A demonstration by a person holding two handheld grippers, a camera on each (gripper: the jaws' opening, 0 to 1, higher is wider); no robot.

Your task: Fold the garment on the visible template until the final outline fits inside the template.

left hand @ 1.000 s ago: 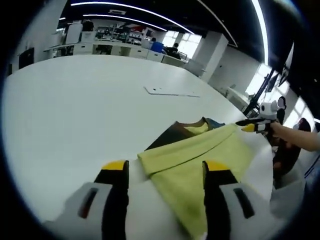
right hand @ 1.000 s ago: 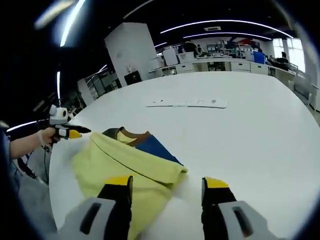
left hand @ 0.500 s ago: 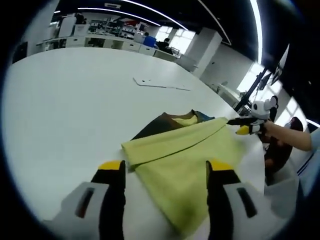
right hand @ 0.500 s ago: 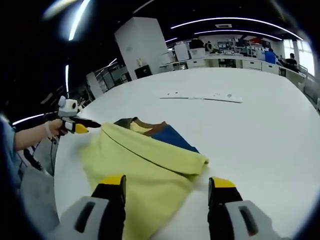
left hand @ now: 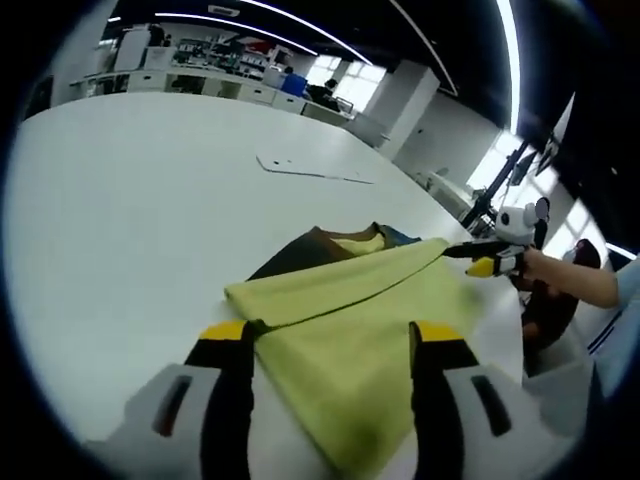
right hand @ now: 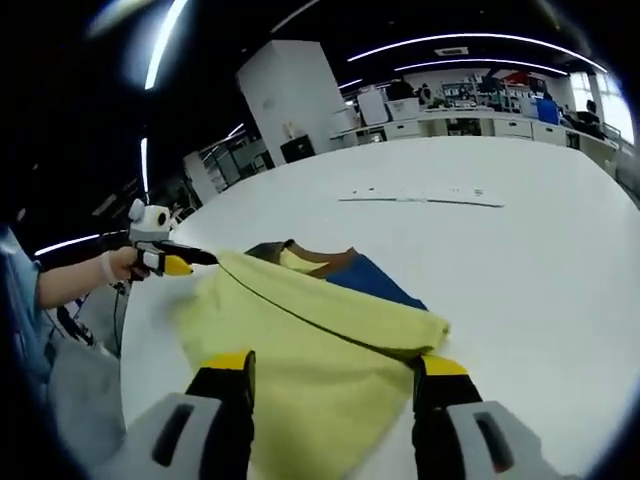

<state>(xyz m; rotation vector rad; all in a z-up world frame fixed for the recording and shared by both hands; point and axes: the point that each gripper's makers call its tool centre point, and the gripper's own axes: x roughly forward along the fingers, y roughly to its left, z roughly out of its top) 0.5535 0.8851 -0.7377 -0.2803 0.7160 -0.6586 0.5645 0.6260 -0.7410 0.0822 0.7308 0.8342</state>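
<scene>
Nearest to me, my left gripper (left hand: 330,335) stands with its jaws wide apart and nothing between the pads; the cloth lies flat beneath and between them. My right gripper (right hand: 335,365) is the same, jaws wide and holding nothing, its right tip close by the folded corner on that side.

Just past the jaws lies the garment (left hand: 350,320), a yellow-green top folded over on itself on the white table (left hand: 120,200). Its long folded edge runs across from one corner to the other. Beyond that edge the collar end (left hand: 320,245) peeks out in brown and blue. Each gripper sits at one end of the fold, the tips at or touching the corners.

Farther off, well apart from the garment, a thin pale sheet (left hand: 315,172) lies flat on the table. I cannot tell whether it is the template, and I see no outline around the cloth.

My worry is the grip. If I close on the top layer alone, the fold will peel open as I lift. If my two hands pull unevenly, the edge will skew and the outline will sprawl. The garment also seems close to the table's near edge, so a careless drag could slide it over
</scene>
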